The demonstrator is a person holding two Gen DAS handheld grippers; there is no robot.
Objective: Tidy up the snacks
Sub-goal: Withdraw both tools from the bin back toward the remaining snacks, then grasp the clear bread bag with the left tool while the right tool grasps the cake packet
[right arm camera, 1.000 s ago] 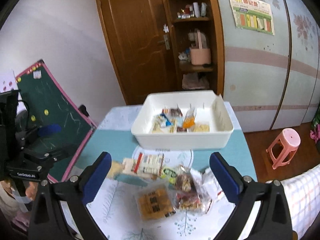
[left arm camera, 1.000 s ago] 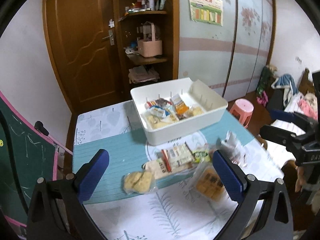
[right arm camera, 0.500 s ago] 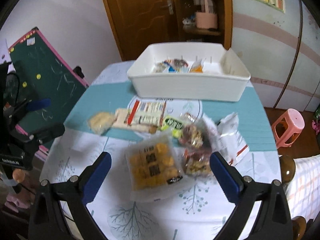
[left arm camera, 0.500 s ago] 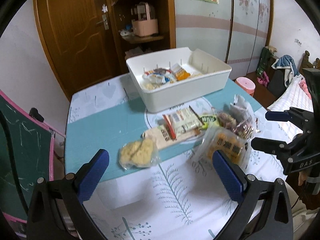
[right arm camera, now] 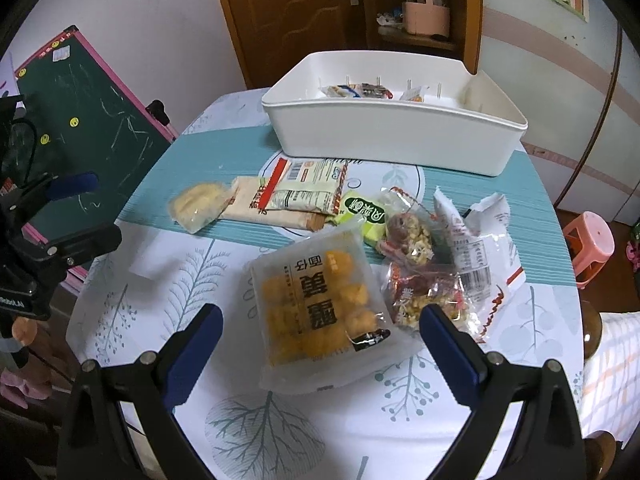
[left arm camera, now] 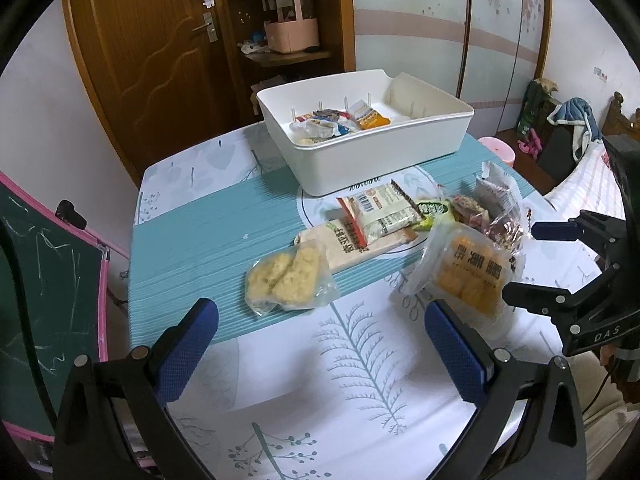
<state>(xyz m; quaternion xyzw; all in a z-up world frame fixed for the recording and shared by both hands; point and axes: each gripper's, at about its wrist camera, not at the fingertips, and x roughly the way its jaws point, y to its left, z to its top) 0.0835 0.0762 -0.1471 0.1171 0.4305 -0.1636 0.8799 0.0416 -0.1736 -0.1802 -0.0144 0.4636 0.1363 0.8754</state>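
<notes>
While both grippers' fingers (left arm camera: pixel 188 348) (right arm camera: pixel 448 344) gape wide, empty, snack packets (right arm camera: pixel 316 300) lie below.

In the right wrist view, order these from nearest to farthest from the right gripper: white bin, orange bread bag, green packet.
1. orange bread bag, just ahead of the right gripper
2. green packet, mid-table
3. white bin, far edge

The room is lit softly and evenly, rather dimly, with a cool cast. Only faint shadows are thrown on the table (left arm camera: pixel 280 380). Mild glare is seen on the clear snack wrappers (right arm camera: pixel 316 304). Strong fisheye bending and black vignetting are seen at the edges; focus is fairly sharp throughout.
</notes>
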